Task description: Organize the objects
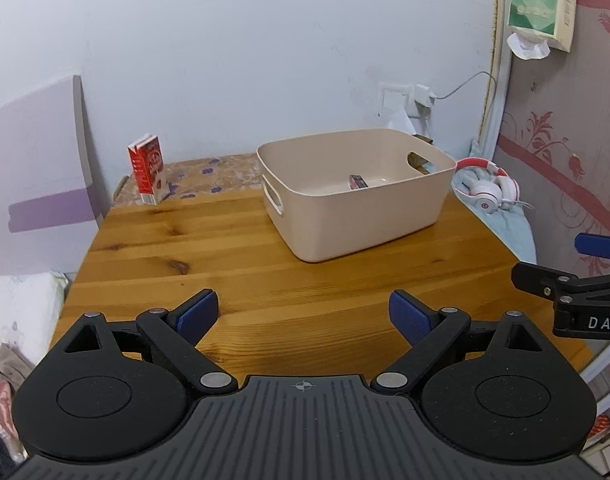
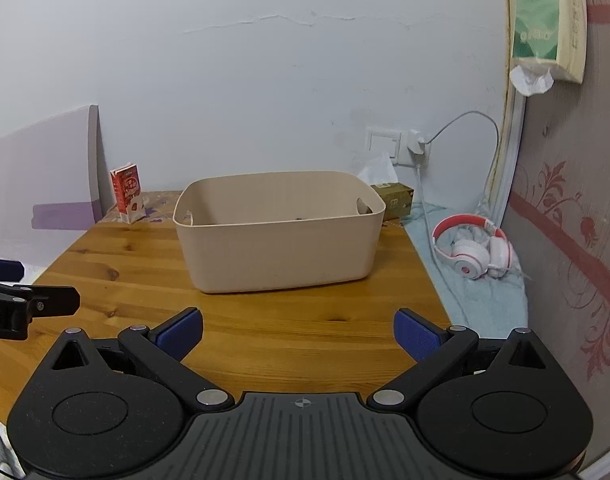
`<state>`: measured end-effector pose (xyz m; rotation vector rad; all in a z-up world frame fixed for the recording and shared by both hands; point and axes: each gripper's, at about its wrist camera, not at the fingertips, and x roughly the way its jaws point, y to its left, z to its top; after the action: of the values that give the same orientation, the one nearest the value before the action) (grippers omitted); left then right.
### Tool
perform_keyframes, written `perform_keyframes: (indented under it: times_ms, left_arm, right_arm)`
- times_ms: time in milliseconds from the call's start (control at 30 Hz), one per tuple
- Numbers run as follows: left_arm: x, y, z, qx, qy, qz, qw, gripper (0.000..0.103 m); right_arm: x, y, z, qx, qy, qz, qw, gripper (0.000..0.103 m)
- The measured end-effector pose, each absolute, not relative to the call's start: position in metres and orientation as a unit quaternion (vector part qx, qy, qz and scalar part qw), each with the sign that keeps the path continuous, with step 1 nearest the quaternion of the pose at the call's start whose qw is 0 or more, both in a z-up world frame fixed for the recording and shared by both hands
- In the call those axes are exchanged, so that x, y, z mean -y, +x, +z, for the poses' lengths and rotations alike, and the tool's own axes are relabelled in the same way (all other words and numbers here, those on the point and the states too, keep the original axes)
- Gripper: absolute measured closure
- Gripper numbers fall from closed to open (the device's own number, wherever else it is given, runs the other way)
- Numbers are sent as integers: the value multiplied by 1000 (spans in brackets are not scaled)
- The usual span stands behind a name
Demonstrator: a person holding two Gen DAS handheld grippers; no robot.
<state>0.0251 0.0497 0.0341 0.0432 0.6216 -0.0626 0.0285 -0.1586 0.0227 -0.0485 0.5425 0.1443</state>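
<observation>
A beige plastic basket (image 1: pixel 369 220) stands on the wooden table (image 1: pixel 185 264), also in the right wrist view (image 2: pixel 281 252). A small dark box (image 1: pixel 358 181) lies on its floor. A red milk carton (image 1: pixel 148 168) stands upright at the table's far left corner, also in the right wrist view (image 2: pixel 128 193). My left gripper (image 1: pixel 303 314) is open and empty above the near table. My right gripper (image 2: pixel 298 330) is open and empty, near the front edge; it shows at the right of the left wrist view (image 1: pixel 577 280).
Pink-and-white headphones (image 2: pixel 475 254) lie on a blue cloth right of the table. A brown tissue box (image 2: pixel 395 199) sits behind the basket by a wall socket with a plugged charger (image 2: pixel 417 145). A lilac board (image 1: pixel 37 168) leans at the left.
</observation>
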Motion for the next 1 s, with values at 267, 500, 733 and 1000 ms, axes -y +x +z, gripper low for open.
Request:
perform_keyframes:
  times_ms: [267, 500, 733, 1000]
  left_arm:
    - [-54, 17, 39, -298, 13, -14, 954, 9]
    - [-56, 13, 39, -304, 17, -20, 952, 9]
    - [-60, 9, 38, -309, 13, -21, 951, 9]
    - [-59, 8, 39, -312, 13, -24, 950, 9]
  right_arm:
    - [156, 11, 26, -269, -39, 71, 960, 0]
    - [148, 5, 28, -271, -42, 86, 958, 0]
    - [142, -1, 27, -277, -38, 100, 955, 0]
    - [144, -3, 31, -275, -34, 100, 956, 0]
